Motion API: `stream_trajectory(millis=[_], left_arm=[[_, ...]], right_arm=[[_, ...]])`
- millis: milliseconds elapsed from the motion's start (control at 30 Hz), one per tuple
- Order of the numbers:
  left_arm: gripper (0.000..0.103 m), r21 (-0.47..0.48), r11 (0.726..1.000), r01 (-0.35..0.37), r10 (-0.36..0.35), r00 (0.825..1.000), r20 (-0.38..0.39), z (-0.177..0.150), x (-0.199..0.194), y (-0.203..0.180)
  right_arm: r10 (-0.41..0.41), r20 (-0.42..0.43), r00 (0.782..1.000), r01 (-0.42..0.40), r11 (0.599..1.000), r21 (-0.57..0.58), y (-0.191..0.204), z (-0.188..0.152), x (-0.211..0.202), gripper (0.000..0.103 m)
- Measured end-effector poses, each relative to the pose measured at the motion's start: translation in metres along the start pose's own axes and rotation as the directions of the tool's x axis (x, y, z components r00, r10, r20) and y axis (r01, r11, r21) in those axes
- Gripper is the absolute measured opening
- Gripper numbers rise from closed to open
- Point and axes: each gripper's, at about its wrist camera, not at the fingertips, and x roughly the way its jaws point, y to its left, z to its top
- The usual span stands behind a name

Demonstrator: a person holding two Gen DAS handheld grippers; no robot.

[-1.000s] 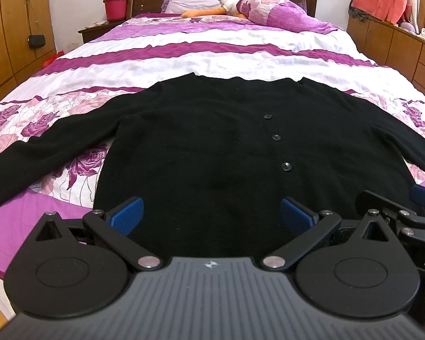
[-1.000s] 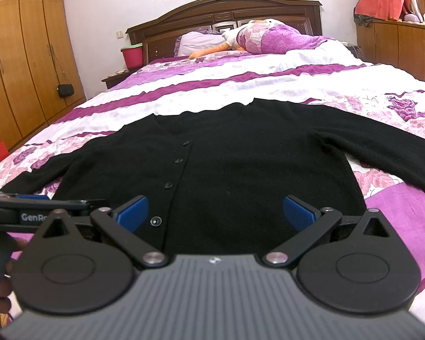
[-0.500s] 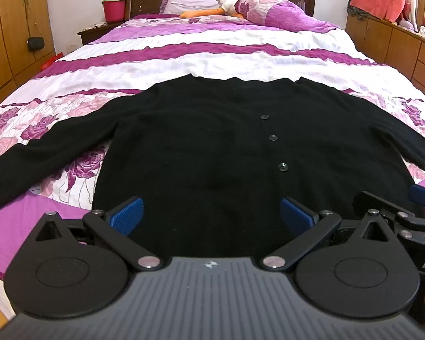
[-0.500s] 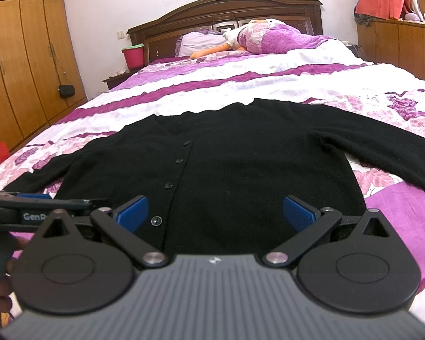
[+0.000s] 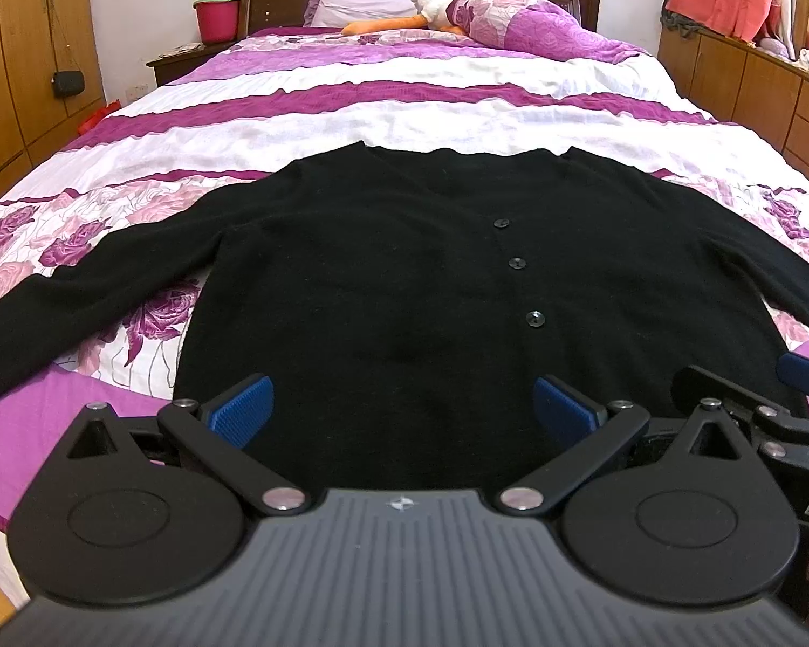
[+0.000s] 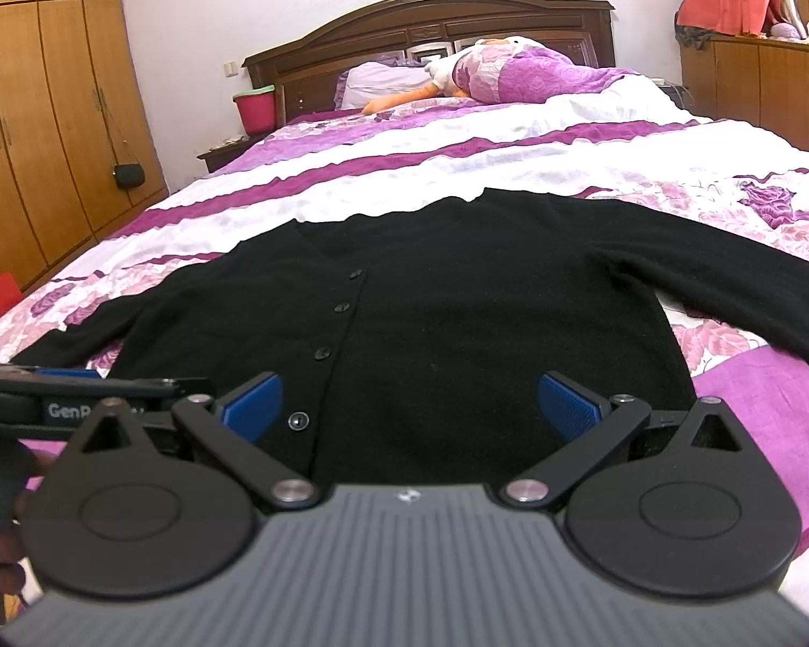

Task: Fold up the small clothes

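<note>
A black buttoned cardigan (image 5: pixel 383 280) (image 6: pixel 458 312) lies flat and face up on the bed, both sleeves spread out to the sides, its hem nearest me. My left gripper (image 5: pixel 404 410) hovers open over the hem, left of the button row, with nothing between its blue pads. My right gripper (image 6: pixel 410 404) is open over the hem too, right of the buttons. Each gripper shows at the edge of the other's view: the right one (image 5: pixel 782 393) and the left one (image 6: pixel 81 388).
The bed (image 5: pixel 404 108) has a purple and white floral cover, with pillows and a stuffed toy (image 5: pixel 458 5) by the wooden headboard. A pink bucket (image 5: pixel 218 16) sits on the nightstand. Wardrobes (image 6: pixel 38 124) stand at the left and low cabinets (image 5: pixel 739 75) at the right.
Both grippers have stayed open over the hem, with only a slight shift of view. The cardigan has not moved.
</note>
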Motion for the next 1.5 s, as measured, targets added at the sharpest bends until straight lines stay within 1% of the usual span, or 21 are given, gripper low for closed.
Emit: stream_trajectory(millis=[467, 667, 800, 867, 1000, 1133, 1300, 1500], left_arm=[[0.103, 0.007, 1.000, 0.002, -0.002, 1.000, -0.010, 0.000, 0.000, -0.007], [0.103, 0.005, 1.000, 0.017, -0.017, 1.000, -0.016, 0.000, 0.000, -0.009], [0.103, 0.011, 1.000, 0.014, -0.013, 1.000, -0.013, 0.003, 0.004, -0.011], [0.103, 0.009, 1.000, 0.010, -0.010, 1.000, -0.016, 0.005, 0.007, -0.012], [0.103, 0.001, 1.000, 0.009, -0.009, 1.000, -0.020, 0.008, 0.014, -0.013], [0.103, 0.001, 1.000, -0.007, 0.007, 1.000, -0.029, 0.008, 0.023, -0.016], [0.103, 0.009, 1.000, -0.024, 0.025, 0.998, -0.054, 0.006, 0.039, -0.020], [0.103, 0.018, 0.999, -0.046, 0.048, 0.992, -0.117, -0.002, 0.062, -0.025]], right_arm=[[0.003, -0.004, 1.000, -0.003, 1.000, 0.000, 0.000, -0.003, 0.001, 0.103], [0.004, -0.004, 1.000, -0.004, 1.000, 0.004, -0.002, -0.004, 0.001, 0.103], [-0.004, 0.009, 1.000, 0.004, 1.000, 0.011, -0.017, 0.003, -0.002, 0.103], [-0.017, 0.017, 1.000, 0.017, 0.999, 0.029, -0.030, 0.007, -0.004, 0.103], [-0.081, 0.026, 0.996, 0.080, 0.996, 0.037, -0.057, 0.010, -0.004, 0.103], [-0.163, 0.009, 0.987, 0.163, 0.986, 0.042, -0.088, 0.010, 0.001, 0.103], [-0.245, -0.016, 0.969, 0.246, 0.967, 0.063, -0.132, 0.008, 0.008, 0.103], [-0.335, -0.030, 0.942, 0.336, 0.940, 0.058, -0.175, 0.005, 0.018, 0.103]])
